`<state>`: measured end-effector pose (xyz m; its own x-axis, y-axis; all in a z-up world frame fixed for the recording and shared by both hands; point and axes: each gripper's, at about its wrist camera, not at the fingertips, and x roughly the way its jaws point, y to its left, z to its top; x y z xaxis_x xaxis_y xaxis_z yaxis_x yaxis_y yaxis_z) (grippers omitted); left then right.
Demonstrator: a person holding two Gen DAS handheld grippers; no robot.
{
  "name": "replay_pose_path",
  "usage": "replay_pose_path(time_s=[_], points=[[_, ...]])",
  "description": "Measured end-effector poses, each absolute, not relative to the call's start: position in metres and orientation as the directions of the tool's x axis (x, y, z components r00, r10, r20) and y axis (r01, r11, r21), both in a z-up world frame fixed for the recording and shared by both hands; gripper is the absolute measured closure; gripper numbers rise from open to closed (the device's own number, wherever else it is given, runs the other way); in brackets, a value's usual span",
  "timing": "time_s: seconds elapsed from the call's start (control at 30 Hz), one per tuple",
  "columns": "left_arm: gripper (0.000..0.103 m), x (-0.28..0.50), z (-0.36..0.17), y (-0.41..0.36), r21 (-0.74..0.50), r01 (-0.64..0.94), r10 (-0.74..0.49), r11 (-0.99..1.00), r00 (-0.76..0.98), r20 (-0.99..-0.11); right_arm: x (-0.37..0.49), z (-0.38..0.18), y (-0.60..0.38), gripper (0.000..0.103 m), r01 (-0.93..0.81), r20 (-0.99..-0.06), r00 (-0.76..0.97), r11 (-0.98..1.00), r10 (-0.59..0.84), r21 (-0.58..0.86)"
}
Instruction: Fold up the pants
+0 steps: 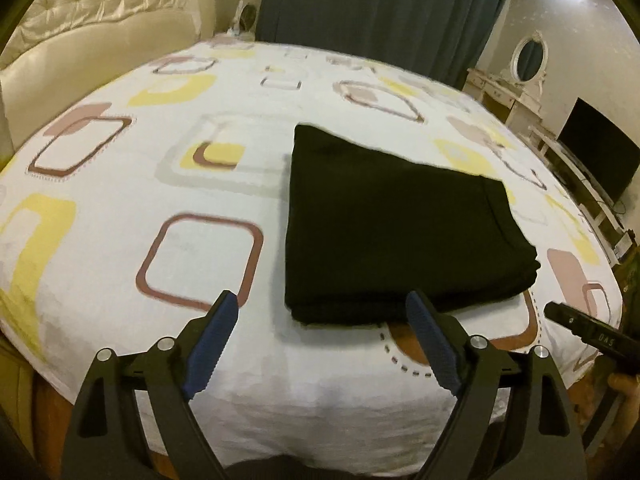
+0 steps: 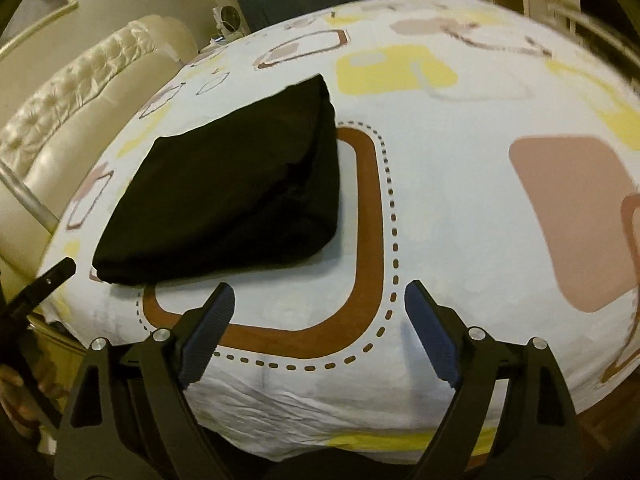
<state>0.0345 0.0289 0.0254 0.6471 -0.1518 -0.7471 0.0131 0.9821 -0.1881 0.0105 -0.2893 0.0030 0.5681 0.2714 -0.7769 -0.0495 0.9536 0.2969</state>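
Black pants [image 1: 384,224] lay folded into a flat stack on the bed [image 1: 120,240], whose white sheet bore yellow and brown squares. A cream headboard [image 1: 100,20], dark curtain [image 1: 380,8] and television [image 1: 596,152] ringed it. Left tongs [image 1: 322,344] and right tongs [image 2: 320,332] both gaped wide, holding nothing.

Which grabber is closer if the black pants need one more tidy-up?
Probably left. The left gripper hangs open right at the near edge of the folded pants; the open right gripper sits off beside them.
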Motion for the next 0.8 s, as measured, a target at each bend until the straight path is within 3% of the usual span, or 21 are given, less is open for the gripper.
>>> replay_pose_path(time_s=[0.13, 0.8], points=[[0.018, 0.036, 0.022, 0.030, -0.187, 0.010, -0.155, 0.982, 0.605, -0.781, 0.009, 0.010, -0.282, 0.015, -0.069, -0.763, 0.597, 0.963, 0.248, 0.259], [0.018, 0.029, 0.023, 0.013, -0.109, 0.038, -0.109, 0.993, 0.630, -0.769, 0.008, 0.006, -0.292, 0.013, -0.061, -0.763, 0.601, 0.965, 0.239, 0.255]])
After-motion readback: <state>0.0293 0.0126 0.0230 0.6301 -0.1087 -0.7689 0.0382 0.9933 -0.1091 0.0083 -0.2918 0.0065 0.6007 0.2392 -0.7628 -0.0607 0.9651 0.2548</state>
